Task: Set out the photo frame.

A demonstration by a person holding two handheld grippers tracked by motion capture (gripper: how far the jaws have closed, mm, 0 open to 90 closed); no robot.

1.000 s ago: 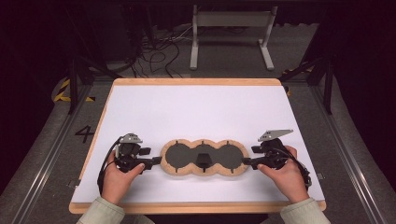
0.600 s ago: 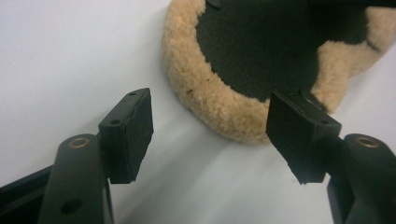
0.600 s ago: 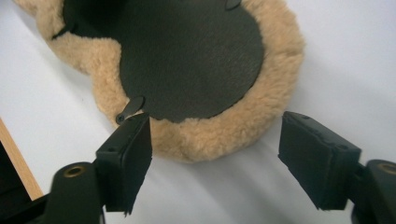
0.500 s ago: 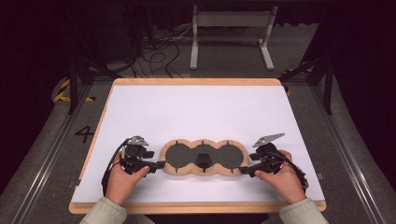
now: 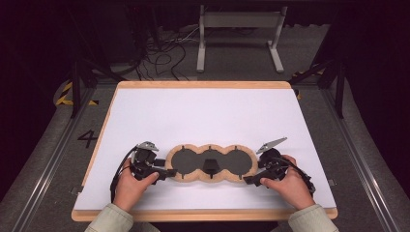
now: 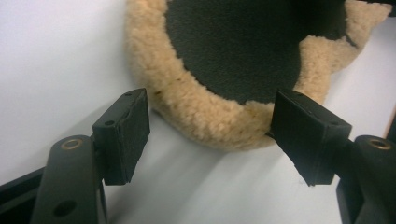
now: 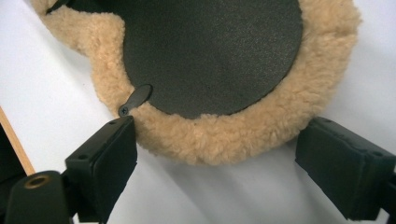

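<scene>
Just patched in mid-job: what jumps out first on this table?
A three-lobed fleece-edged mat with dark round panels lies flat near the front of the white table. The left gripper and right gripper sit at its two ends, jaws just opened, fleece rim between the pads but unpinched.

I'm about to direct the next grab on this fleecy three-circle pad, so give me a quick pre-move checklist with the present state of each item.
1. Left hand-held gripper jaws open, with the pad's fleece rim between them: ok.
2. Right hand-held gripper jaws open, having just been opening: ok.
3. Pads pressing on the fleece: not ok, neither gripper grips it.
4. Three-circle pad lying flat on the white table: ok.
5. Small black tab clear of the right jaws: ok, though close to one.
6. Underside free of snags: cannot tell.
</scene>
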